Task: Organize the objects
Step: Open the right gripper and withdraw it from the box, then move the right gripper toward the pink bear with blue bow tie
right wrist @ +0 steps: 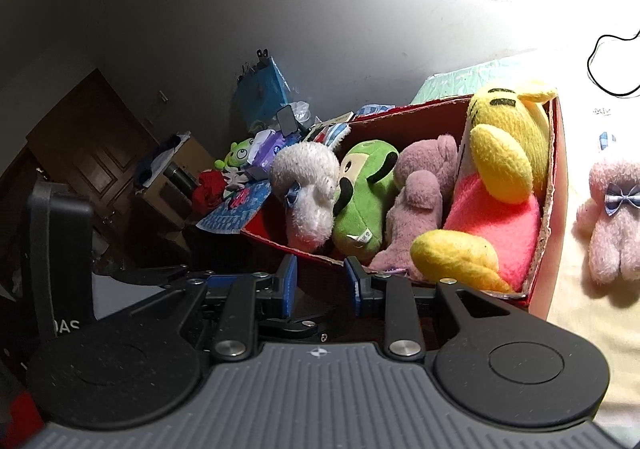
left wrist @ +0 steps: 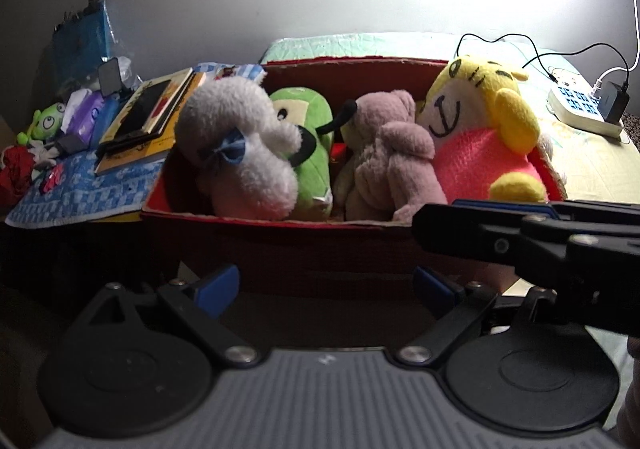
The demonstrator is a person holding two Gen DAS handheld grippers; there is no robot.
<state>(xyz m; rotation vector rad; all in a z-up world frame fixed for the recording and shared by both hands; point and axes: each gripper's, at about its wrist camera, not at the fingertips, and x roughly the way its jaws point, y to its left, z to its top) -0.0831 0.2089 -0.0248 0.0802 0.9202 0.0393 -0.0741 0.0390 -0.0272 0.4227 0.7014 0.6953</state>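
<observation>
Red cardboard forms the box, and four soft toys are already packed in it side by side: a white dog, a green toy, a mauve bear and a yellow-and-pink tiger. By that showing, the task is judged well advanced. A pink plush with a bow tie is left outside, lying flat on the bed sheet at about three o'clock of the box in the right wrist view, well apart from both tools. Its long axis is seen running roughly twelve to six, head toward twelve, feet toward six. More clutter is seen at nine o'clock of the box. The left tongs are held wide open and empty before the box wall. The right tongs are nearly closed, with nothing gripped between them.
</observation>
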